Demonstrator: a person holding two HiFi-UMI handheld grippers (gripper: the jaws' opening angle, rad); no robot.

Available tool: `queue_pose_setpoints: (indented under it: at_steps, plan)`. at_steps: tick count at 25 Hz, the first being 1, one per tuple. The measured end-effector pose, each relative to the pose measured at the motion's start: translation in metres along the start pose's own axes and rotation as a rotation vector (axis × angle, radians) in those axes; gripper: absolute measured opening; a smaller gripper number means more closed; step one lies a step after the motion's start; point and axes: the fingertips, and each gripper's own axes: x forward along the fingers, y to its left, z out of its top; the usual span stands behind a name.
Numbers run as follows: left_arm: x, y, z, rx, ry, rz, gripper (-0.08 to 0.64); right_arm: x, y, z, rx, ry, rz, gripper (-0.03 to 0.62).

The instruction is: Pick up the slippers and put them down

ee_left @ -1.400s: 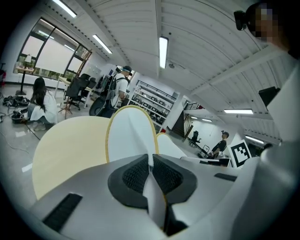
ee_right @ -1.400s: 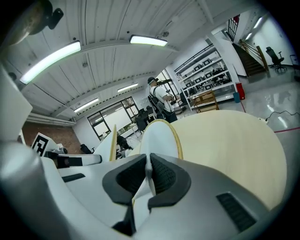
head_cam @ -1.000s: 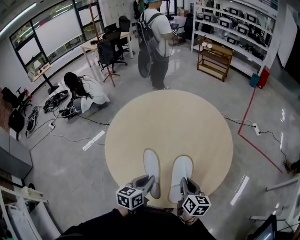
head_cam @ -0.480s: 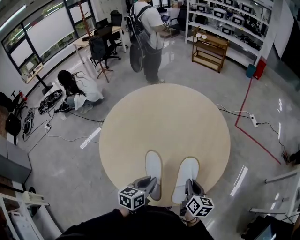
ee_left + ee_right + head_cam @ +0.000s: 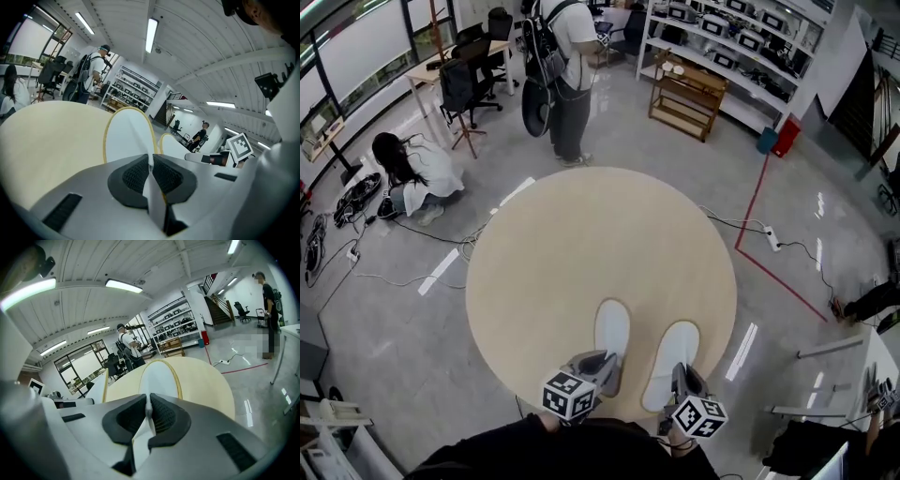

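— How do they handle?
— Light and floppy, I'd judge; thin soles, so I pinch each at its heel edge; my left tongs (image 5: 603, 369) are clamped on the left slipper (image 5: 611, 330); my right tongs (image 5: 682, 380) on the right slipper (image 5: 672, 356).
— Looks? Where?
— White, tan-rimmed; side by side at the table's (image 5: 572, 244) six o'clock, toes toward twelve.

The head view looks steeply down onto the round beige wooden table (image 5: 581, 244). Each gripper view sits low and close behind its jaws, facing across that tabletop. All three share the flat white slippers (image 5: 611, 330).
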Motion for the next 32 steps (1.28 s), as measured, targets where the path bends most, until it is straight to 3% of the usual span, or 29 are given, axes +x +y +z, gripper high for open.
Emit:
queue_pose_setpoints:
  at_steps: [7, 13, 17, 23, 32]
  plan:
    - [0.02, 0.015, 0.002, -0.026, 0.06, -0.077, 0.032, 0.01, 0.0, 0.0, 0.008, 0.017, -0.072, 0.026]
    - [0.044, 0.014, -0.01, -0.024, 0.103, -0.056, 0.032, 0.029, -0.024, -0.003, 0.033, 0.03, -0.052, 0.027]
    - [0.064, 0.013, -0.015, -0.025, 0.12, -0.002, 0.032, 0.052, -0.035, -0.011, 0.047, 0.08, 0.024, 0.026]
    - [0.093, -0.006, -0.016, -0.09, 0.16, 0.15, 0.032, 0.075, -0.068, 0.009, 0.083, 0.163, 0.135, 0.026]
    - [0.161, -0.014, -0.041, -0.113, 0.203, 0.281, 0.032, 0.117, -0.156, 0.019, 0.107, 0.212, 0.187, 0.026]
